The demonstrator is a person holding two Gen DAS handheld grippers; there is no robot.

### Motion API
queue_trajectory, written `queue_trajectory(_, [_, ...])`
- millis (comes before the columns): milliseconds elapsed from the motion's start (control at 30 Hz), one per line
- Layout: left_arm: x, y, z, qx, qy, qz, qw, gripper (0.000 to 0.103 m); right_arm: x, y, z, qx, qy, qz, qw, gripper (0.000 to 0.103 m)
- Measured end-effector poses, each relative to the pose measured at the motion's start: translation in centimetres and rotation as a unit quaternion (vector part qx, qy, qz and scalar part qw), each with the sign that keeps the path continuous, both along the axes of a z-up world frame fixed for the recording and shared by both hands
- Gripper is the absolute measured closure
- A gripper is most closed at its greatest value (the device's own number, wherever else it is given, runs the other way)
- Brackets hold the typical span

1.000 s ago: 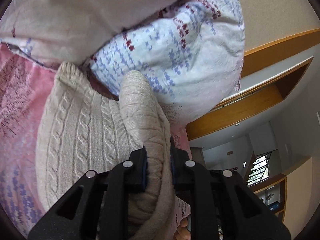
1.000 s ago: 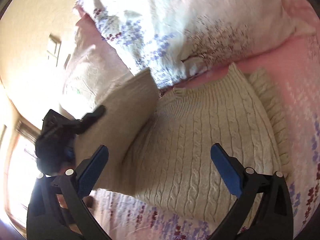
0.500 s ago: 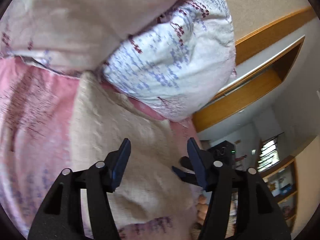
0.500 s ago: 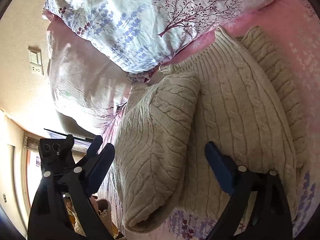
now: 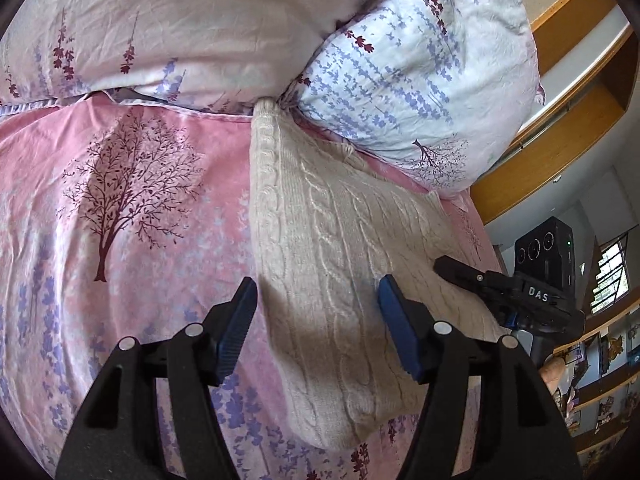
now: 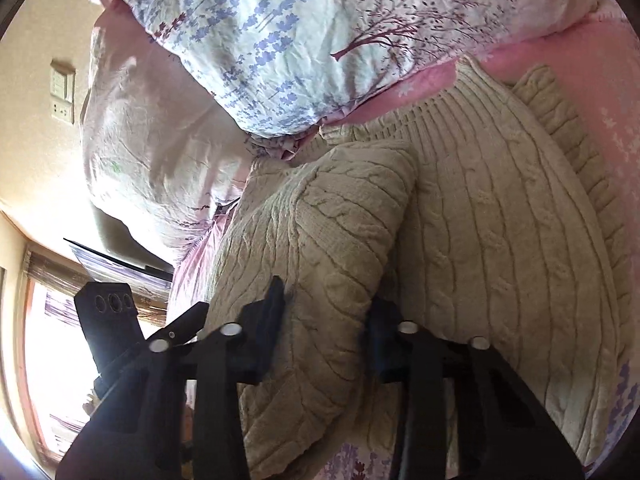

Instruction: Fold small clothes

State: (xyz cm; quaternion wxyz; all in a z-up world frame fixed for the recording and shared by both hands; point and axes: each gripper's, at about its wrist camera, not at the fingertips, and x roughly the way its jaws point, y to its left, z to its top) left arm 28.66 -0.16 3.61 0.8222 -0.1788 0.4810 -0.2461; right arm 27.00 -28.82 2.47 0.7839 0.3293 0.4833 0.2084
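A cream cable-knit sweater (image 5: 340,220) lies on the pink tree-print bedsheet (image 5: 120,200), its top edge tucked against the pillows. My left gripper (image 5: 318,284) hovers open over the sweater's left edge, pads clear of the knit. In the right wrist view the sweater (image 6: 500,220) has one side folded over as a thick flap (image 6: 332,220). My right gripper (image 6: 326,292) is closing on that flap, and both pads press into it. Each gripper shows at the edge of the other's view, right gripper (image 5: 480,280) and left gripper (image 6: 184,320).
Two floral pillows (image 5: 420,60) are piled at the head of the bed, touching the sweater's top. A wooden frame (image 5: 560,128) and shelves (image 5: 600,360) stand past the bed's right side. A wall switch (image 6: 62,92) and a bright window (image 6: 52,360) lie to the left.
My left gripper let go of the folded knit, opened and swung over the sweater's left edge. My right gripper went from wide open to squeezing the folded flap.
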Motion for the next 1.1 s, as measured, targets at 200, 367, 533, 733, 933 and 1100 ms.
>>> queue_trajectory(200, [0.1, 0.2, 0.3, -0.017, 0.0, -0.001, 0.9999, 0.027, -0.8, 1.4, 4.9, -0.109, -0.118, -0.011, 0.987, 0.086])
queue_trajectory(367, [-0.3, -0.3, 1.0, -0.037, -0.008, -0.013, 0.9992, 0.022, -2.2, 0.1, 9.7, -0.2, -0.204, -0.046, 0.957, 0.086])
queue_trajectory(533, [-0.6, -1.6, 0.6, -0.037, -0.003, -0.034, 0.9987, 0.022, -1.6, -4.8, 5.0, -0.26, -0.112, -0.092, 0.955, 0.086])
queue_trajectory(733, [-1.0, -3.0, 0.3, -0.045, 0.001, -0.056, 0.9974, 0.022, -3.0, -7.0, 4.0, -0.238, -0.118, -0.102, 0.959, 0.086])
queue_trajectory(933, [-1.1, -4.4, 0.2, -0.05, 0.005, -0.072, 0.9962, 0.022, -1.8, -7.6, 1.4, -0.292, -0.061, -0.102, 0.949, 0.086])
queue_trajectory(1100, [-1.6, -5.1, 0.0, -0.053, 0.008, -0.081, 0.9953, 0.023, -2.4, -8.7, 2.2, -0.254, -0.053, -0.112, 0.959, 0.081])
